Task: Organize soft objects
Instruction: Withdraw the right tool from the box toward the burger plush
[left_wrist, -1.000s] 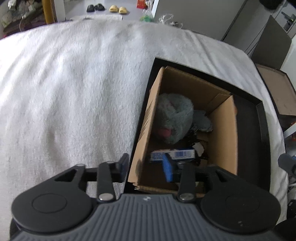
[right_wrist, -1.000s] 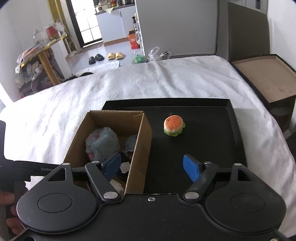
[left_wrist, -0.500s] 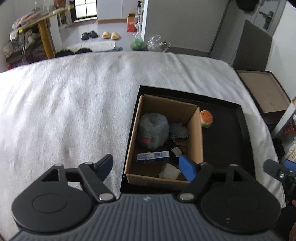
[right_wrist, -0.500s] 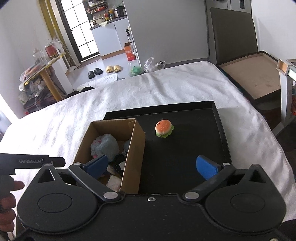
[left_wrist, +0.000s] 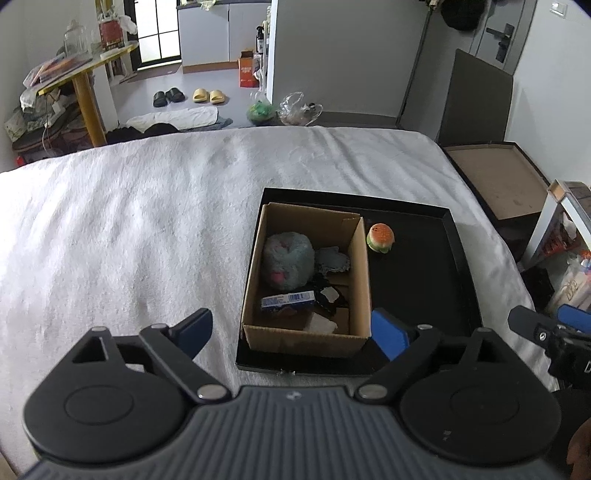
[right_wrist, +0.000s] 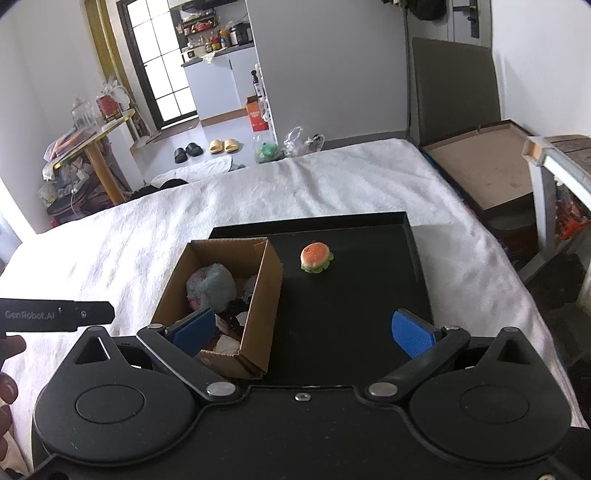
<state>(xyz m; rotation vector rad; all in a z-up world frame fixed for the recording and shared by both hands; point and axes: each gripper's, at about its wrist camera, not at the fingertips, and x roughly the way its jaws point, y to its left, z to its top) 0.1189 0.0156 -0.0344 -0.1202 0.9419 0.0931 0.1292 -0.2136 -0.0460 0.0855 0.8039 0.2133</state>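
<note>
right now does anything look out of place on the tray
Yes: the burger toy sits alone on the black tray, outside the cardboard box that holds the other soft things. Both grippers are open and empty.

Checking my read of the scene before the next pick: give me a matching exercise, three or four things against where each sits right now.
Things:
1. burger toy
2. fluffy teal plush
3. cardboard box
4. black tray

Places:
A. on the white blanket
B. inside the box
C. left part of the tray
D. bare tray floor, right of the box

Pairs: 1-D, 2-B, 3-C, 4-A
</note>
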